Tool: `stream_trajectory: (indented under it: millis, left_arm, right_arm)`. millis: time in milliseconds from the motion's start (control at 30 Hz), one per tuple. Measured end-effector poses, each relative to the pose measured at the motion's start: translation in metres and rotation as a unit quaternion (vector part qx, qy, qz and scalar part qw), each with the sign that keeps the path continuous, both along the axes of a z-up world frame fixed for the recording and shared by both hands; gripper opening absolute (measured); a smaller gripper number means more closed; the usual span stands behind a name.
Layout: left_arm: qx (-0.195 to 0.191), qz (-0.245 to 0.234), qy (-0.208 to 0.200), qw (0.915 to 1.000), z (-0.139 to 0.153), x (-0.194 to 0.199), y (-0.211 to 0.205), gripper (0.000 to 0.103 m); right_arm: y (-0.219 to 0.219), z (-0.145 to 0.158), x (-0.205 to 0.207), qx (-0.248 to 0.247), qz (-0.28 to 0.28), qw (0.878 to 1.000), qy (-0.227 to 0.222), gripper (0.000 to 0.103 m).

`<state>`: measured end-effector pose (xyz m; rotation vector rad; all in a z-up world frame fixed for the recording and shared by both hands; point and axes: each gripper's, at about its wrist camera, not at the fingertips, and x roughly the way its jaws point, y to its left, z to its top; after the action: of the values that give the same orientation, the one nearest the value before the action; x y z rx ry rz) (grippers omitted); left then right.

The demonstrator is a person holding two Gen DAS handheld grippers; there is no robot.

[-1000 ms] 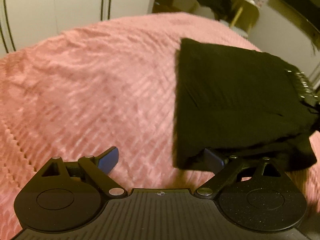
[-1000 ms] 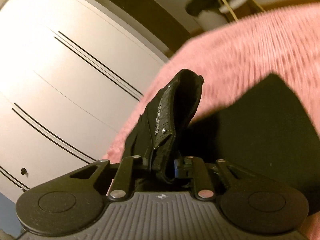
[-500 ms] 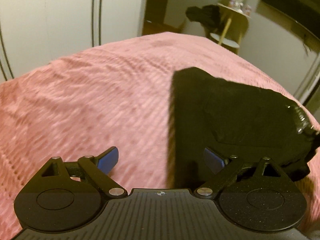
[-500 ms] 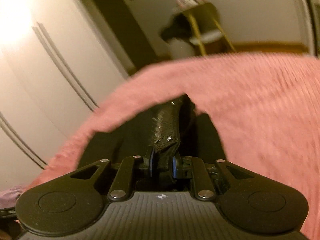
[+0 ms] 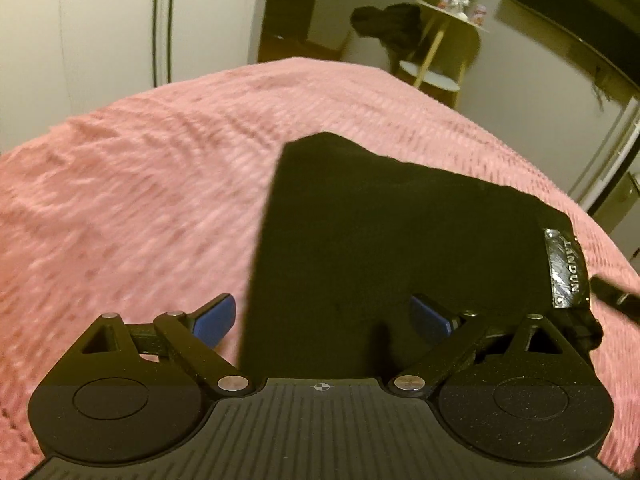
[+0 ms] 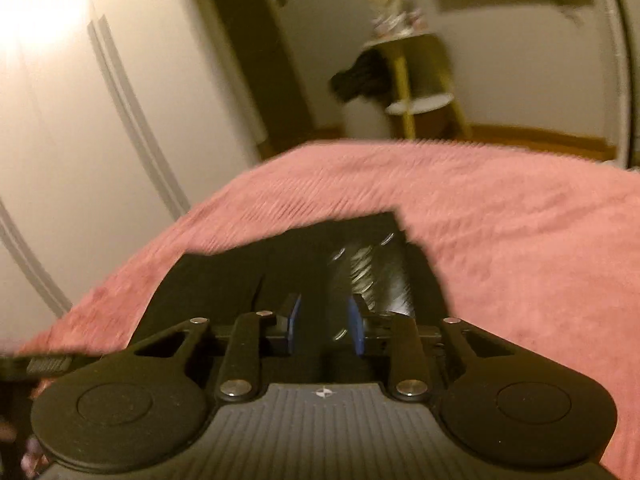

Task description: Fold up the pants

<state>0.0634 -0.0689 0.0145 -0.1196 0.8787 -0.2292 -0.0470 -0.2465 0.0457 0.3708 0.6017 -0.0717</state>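
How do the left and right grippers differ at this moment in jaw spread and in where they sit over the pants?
The left gripper is wide open; the right gripper has a narrow gap, its jaws opening. The left straddles the black pants' left edge, one finger over the pink blanket; the right sits wholly over cloth by the shiny label. Neither pinches fabric.

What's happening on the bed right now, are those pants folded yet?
A person with a gripper in each hand is folding black pants on a pink bedspread. The pants lie in a compact folded stack, shiny brand label facing up. The left gripper is wide open at the stack's near edge, gripping nothing. The right gripper has its jaws opening above the fabric, and the pads look clear of it.
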Motion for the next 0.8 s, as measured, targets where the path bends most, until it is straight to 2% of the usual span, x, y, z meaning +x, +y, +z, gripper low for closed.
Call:
stream_trajectory:
  millis: [67,100,167,200,267,367,433,533,633,700,800]
  left_arm:
    - [0.004,-0.007,0.011,0.9999,-0.007,0.005,-0.011,0.097]
    - [0.012,-0.007,0.015,0.9998,-0.012,0.006,-0.016,0.098]
    - [0.031,-0.015,0.018,0.9992,-0.018,0.008,-0.023,0.099]
    - [0.036,-0.020,0.020,0.9990,-0.020,0.008,-0.026,0.100]
    - [0.037,-0.026,0.021,0.9988,-0.024,0.010,-0.029,0.102]
    - [0.045,-0.031,0.025,0.9982,-0.029,0.012,-0.032,0.103]
    - [0.041,-0.031,0.029,0.9983,-0.032,0.014,-0.032,0.103]
    - [0.030,-0.025,0.030,0.9988,-0.033,0.015,-0.029,0.103]
    - [0.021,-0.019,0.030,0.9992,-0.033,0.015,-0.026,0.103]
    - [0.020,-0.017,0.029,0.9992,-0.033,0.016,-0.026,0.103]
    - [0.016,-0.012,0.017,0.9997,-0.029,0.014,-0.024,0.103]
  right_arm:
    - [0.003,-0.014,0.009,-0.011,0.007,0.999,0.038,0.022]
    - [0.004,-0.019,0.012,-0.024,0.008,0.998,0.057,0.017]
    - [0.005,-0.027,0.013,-0.068,-0.003,0.994,0.089,0.016]
    - [0.000,-0.031,0.013,-0.067,-0.012,0.993,0.096,0.016]
    - [-0.014,-0.039,0.017,-0.033,-0.020,0.993,0.110,0.015]
    - [-0.008,-0.045,0.025,-0.074,-0.014,0.990,0.119,0.014]
    - [-0.007,-0.043,0.028,-0.081,-0.012,0.989,0.120,0.014]
    - [-0.010,-0.035,0.022,-0.055,-0.018,0.992,0.110,0.014]
    - [-0.012,-0.012,0.015,-0.028,-0.040,0.995,0.089,0.017]
    - [-0.009,0.000,0.020,-0.030,-0.046,0.996,0.065,0.018]
    - [0.005,0.008,0.047,-0.062,-0.032,0.996,0.061,0.018]
